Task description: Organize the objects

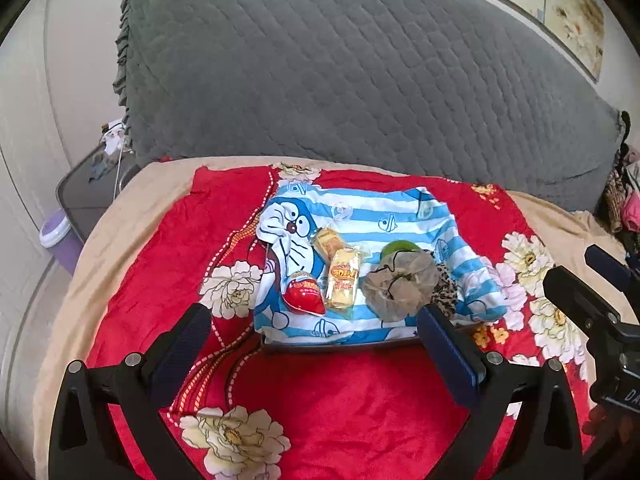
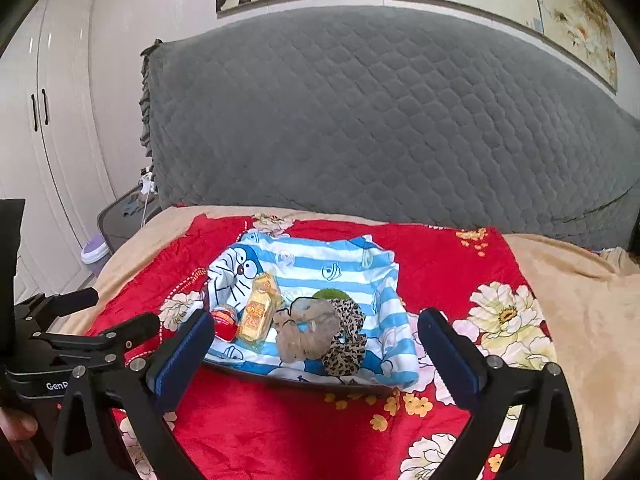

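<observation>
Blue-padded left gripper (image 1: 316,340) spread wide and empty, right gripper (image 2: 316,344) likewise, both hovering above the tray's (image 2: 304,383) near edge, striped cloth (image 1: 372,216) lining it, red egg (image 1: 304,292), yellow packets (image 1: 342,276), scrunchies (image 1: 404,284) on top, red blanket (image 1: 340,408) bare in front.

left gripper (image 1: 312,332): jaws spread wide, empty | right gripper (image 2: 316,336): jaws spread wide, empty; side by side
</observation>
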`<state>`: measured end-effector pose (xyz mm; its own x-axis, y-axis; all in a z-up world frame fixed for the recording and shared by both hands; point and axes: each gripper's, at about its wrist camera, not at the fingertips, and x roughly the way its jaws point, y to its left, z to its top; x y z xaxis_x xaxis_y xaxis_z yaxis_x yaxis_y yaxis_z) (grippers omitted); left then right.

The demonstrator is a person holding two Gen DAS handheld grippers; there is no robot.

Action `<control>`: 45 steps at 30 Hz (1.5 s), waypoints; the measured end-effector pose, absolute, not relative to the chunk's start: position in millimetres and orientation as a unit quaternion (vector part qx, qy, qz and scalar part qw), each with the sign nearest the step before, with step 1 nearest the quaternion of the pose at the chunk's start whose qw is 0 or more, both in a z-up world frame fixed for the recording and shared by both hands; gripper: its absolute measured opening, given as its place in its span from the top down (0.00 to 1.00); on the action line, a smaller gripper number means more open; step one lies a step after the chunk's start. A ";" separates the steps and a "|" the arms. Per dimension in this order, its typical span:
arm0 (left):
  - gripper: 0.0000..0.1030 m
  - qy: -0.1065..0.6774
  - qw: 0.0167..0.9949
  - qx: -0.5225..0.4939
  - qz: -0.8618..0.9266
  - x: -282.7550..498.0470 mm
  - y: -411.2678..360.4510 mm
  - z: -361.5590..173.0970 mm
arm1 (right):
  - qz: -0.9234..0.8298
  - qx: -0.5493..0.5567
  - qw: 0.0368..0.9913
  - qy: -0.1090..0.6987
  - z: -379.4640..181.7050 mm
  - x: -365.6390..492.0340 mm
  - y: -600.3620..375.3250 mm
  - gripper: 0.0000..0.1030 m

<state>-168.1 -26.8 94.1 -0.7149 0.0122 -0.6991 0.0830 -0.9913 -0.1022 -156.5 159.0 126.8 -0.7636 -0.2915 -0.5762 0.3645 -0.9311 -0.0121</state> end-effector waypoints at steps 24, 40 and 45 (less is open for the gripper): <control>0.01 0.053 0.029 0.342 -0.938 -97.6 -22.7 136.3 | -0.949 0.253 0.180 0.061 177.5 -91.1 171.5 0.01; 0.01 0.042 0.024 0.328 -0.943 -55.0 -11.1 135.5 | -0.950 0.255 0.167 0.065 174.1 -51.4 186.5 0.01; 0.01 0.037 0.022 0.335 -0.941 -46.2 -8.0 125.6 | -0.951 0.253 0.162 0.066 169.2 -41.9 189.7 0.01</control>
<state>-46.2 -8.0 125.6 -0.7751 -0.0169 -0.6316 0.0666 -0.9963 -0.0552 -41.9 189.7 169.2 -0.8193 -0.2746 -0.5034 0.3413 -0.9390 -0.0433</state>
